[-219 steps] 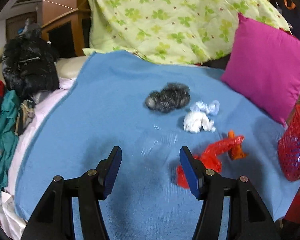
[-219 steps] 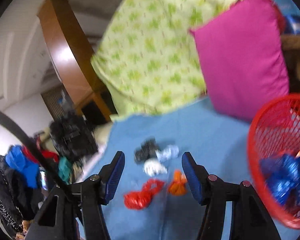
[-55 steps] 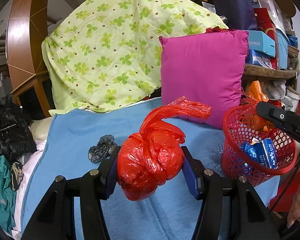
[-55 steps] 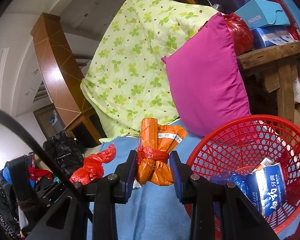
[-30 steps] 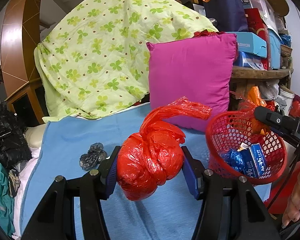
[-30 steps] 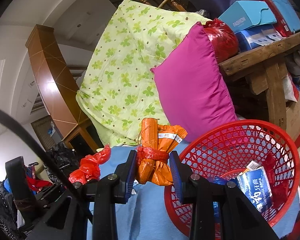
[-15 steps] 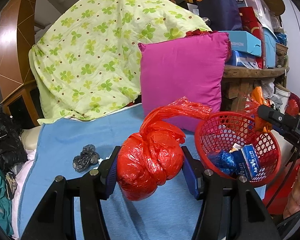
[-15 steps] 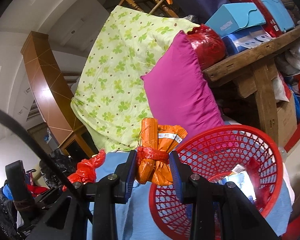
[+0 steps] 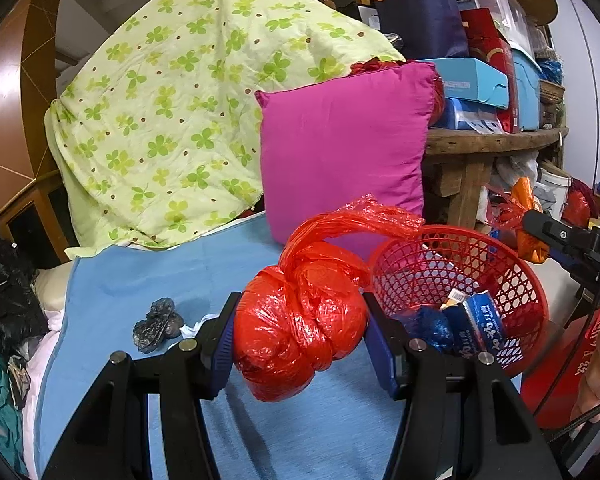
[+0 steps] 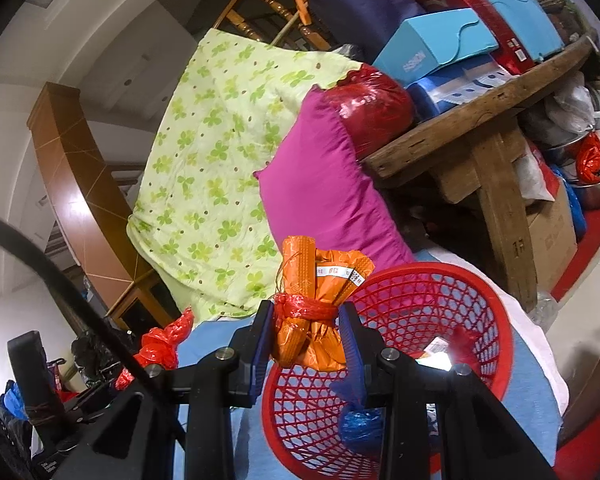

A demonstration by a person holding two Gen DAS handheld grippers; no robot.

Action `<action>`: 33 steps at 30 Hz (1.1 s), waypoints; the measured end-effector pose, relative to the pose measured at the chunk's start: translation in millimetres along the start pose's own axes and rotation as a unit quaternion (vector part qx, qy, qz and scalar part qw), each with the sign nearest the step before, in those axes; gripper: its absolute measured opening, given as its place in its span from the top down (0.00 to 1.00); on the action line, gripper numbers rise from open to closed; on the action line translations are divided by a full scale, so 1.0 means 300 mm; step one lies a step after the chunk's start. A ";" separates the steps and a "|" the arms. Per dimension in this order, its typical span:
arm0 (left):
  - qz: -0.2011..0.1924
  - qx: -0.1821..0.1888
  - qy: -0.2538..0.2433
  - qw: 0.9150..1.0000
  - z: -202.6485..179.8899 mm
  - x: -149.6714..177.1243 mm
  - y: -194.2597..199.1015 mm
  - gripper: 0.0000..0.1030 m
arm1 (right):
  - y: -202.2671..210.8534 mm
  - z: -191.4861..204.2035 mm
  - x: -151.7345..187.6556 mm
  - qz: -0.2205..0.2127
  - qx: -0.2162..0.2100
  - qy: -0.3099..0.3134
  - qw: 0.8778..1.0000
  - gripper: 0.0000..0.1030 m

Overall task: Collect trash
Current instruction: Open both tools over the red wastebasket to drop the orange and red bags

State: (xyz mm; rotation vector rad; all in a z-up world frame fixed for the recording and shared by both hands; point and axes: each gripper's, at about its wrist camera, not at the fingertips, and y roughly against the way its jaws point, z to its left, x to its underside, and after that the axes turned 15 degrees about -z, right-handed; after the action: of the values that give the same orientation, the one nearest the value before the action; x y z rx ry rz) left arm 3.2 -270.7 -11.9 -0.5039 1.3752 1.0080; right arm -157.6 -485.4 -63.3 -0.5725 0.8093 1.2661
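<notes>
Left wrist view showed the job partly done: the red plastic mesh basket (image 9: 538, 292) at the edge of the blue blanket-covered bed (image 9: 112, 280) already held a blue crumpled wrapper (image 9: 430, 326) and a blue-and-white printed carton (image 9: 480, 328), while 2 more pieces were in hand and not yet dropped. The left gripper (image 9: 298, 336) had its jaws clamped on a knotted red plastic bag bundle (image 9: 300, 320), held above the blanket just beside the basket's near rim, its twisted tail reaching over toward the basket. The right gripper (image 10: 306, 336) had its jaws pressed close on an orange wrapper bundle tied with red plastic (image 10: 312, 312), held right over the basket's rim in the right wrist view, so that drop looked closest. Left on the bed were a dark grey crumpled plastic wad (image 9: 156, 324) and a scrap of something white just beside it, mostly hidden behind the left jaw. Both grippers pointed forward and slightly downward toward the basket, the left one aimed more steeply than the right.
</notes>
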 end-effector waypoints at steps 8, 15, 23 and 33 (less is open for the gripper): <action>-0.002 0.014 -0.012 1.000 -0.067 -0.023 -0.019 0.42 | 0.023 -0.049 -0.018 -0.005 0.012 -0.009 1.000 0.66; 0.010 0.040 -0.003 0.999 -0.109 -0.032 -0.058 0.42 | 0.050 -0.093 -0.033 -0.012 0.026 -0.015 0.999 0.66; 0.040 0.093 0.044 0.994 -0.151 -0.033 -0.145 0.41 | 0.040 -0.132 -0.033 -0.001 0.038 -0.030 0.999 0.63; 0.087 0.139 0.086 0.983 -0.198 0.029 -0.260 0.33 | -0.015 -0.184 0.004 0.045 0.075 -0.068 0.994 0.34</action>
State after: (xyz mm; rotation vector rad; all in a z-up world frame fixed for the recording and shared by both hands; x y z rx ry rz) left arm 32.7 -356.5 -50.5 -0.2695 1.7079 0.9083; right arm -164.9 -528.0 -97.8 -0.3271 0.8153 1.2993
